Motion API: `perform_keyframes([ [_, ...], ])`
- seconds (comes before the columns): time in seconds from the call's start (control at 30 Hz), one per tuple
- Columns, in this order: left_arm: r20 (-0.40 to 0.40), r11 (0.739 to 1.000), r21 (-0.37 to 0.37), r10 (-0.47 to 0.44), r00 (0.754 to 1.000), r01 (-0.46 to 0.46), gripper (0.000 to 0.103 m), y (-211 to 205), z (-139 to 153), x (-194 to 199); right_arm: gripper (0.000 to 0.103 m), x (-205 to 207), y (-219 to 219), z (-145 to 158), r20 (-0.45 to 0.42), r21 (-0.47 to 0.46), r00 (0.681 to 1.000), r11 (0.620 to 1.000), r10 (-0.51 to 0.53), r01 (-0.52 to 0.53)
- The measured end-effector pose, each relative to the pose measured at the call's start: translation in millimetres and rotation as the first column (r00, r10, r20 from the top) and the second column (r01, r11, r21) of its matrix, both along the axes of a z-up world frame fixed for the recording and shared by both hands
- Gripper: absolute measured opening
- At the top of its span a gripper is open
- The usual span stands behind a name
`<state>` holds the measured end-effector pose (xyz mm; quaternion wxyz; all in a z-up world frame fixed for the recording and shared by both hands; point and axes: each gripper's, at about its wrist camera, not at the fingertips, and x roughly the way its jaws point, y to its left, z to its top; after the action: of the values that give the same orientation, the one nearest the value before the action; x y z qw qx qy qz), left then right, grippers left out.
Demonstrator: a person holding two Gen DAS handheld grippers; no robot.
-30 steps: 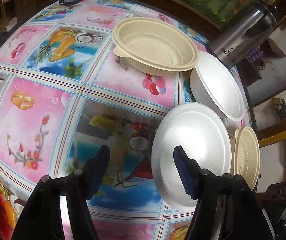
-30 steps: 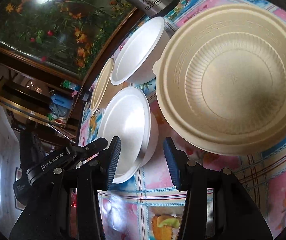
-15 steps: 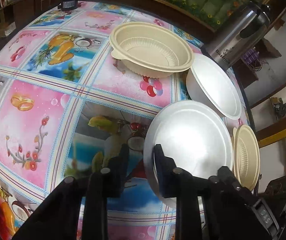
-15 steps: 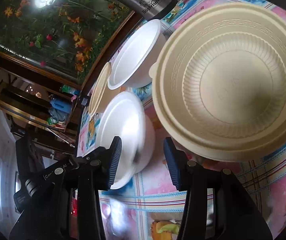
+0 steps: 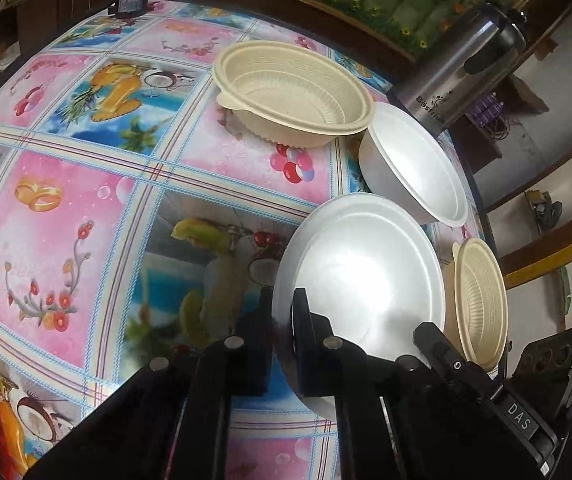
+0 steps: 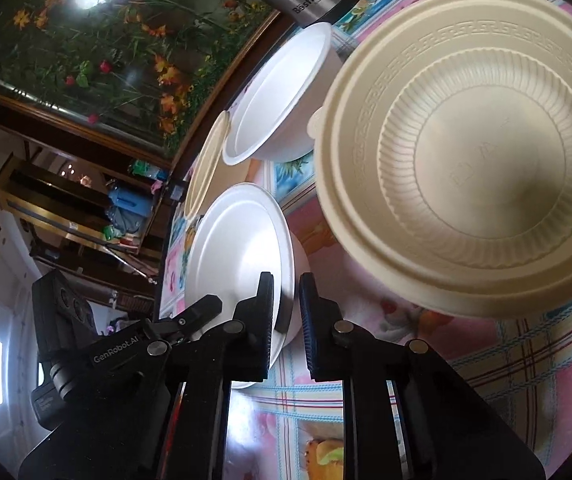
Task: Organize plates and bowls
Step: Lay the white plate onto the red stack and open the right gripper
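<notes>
A white foam bowl sits near the table's right edge. My left gripper is shut on its near-left rim. In the right wrist view the same white bowl has its rim between the fingers of my right gripper, whose jaws are closing with the pads against the bowl wall. A large beige ribbed bowl stands behind it and fills the right wrist view. A second white bowl and a small beige bowl lie beside them.
A steel thermos jug stands at the table's far right corner, close to the second white bowl. The table wears a bright pink and blue picture cloth. A small dark device sits at the far edge.
Both grippers' jaws have come together around the white bowl's rim, one on each side. The left gripper shifted slightly right onto the rim; the bowl tipped a little.
</notes>
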<state>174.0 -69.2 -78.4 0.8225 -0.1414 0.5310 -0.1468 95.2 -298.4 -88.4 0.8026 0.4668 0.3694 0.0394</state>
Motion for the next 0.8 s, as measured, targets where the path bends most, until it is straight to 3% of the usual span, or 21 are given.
perform_keyframes([
  [0.37, 0.072, 0.997, 0.026, 0.07, 0.995, -0.072, 0.007, 53, 21, -42, 0.014, -10, 44, 18, 0.077, 0.007, 0.994, 0.997, 0.082, -0.083],
  [0.6, 0.133, 0.984, 0.044, 0.163, 0.978, -0.17, 0.007, 117, 41, -81, 0.014, -10, 107, 34, 0.102, -0.009, 0.976, 0.981, 0.194, -0.194],
  [0.8, 0.187, 0.961, 0.068, 0.25, 0.95, -0.266, 0.007, 180, 59, -119, 0.014, -7, 174, 51, 0.13, -0.031, 0.942, 0.951, 0.31, -0.309],
])
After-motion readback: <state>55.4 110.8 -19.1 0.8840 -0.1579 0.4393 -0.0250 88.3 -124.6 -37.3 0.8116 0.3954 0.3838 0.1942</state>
